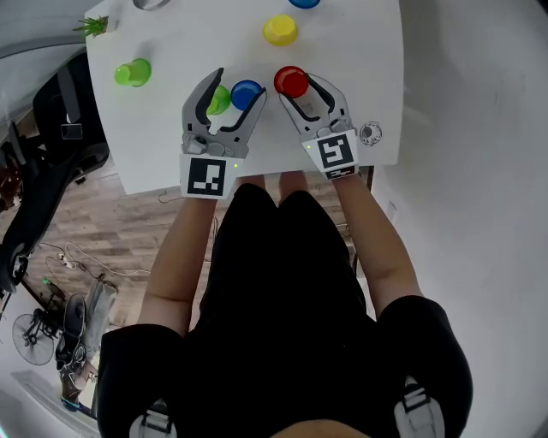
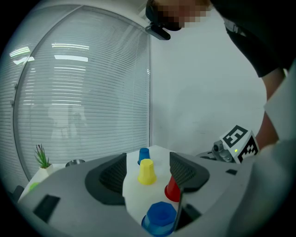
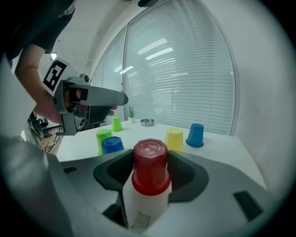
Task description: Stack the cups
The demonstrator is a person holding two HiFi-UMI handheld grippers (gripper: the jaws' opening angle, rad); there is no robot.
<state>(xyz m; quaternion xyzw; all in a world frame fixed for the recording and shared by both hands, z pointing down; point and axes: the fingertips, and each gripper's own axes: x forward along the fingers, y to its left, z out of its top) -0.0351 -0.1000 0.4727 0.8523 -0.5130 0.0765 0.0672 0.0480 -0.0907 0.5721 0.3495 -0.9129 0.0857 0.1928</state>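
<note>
On the white table (image 1: 171, 51), seen from the head view, the cups all stood mouth down. The left gripper (image 1: 224, 96) reached over the near edge with its jaws spread wide. The near green cup (image 1: 219, 100) showed between them, and the near blue cup (image 1: 246, 93) sat just at the tip of the right-hand jaw. The right gripper (image 1: 300, 90) lay beside it, its jaws on either side of the red cup (image 1: 291, 81). A yellow cup (image 1: 280, 30) stood farther out, a far blue cup (image 1: 304, 2) at the picture's top edge, and a far green cup (image 1: 133, 72) well off to the left, near a small plant (image 1: 96, 26).

Through the left gripper view, the jaws stood apart with nothing pressed between the pads. The near blue cup (image 2: 159, 217) sat low in the gap, close by the right jaw. The yellow cup (image 2: 146, 172) and far blue cup (image 2: 144, 156) lined up beyond it, and the red cup (image 2: 172, 189) peeked from behind the right jaw.

Through the right gripper view, the red cup (image 3: 150, 166) filled the gap, both pads meeting its sides in a grip. The near green cup (image 3: 103, 138) and near blue cup (image 3: 112, 145) stood close together at the left, below the left gripper (image 3: 121, 98). The yellow cup (image 3: 174, 139) and far blue cup (image 3: 195, 135) stood beyond the red one, to the right.
</note>
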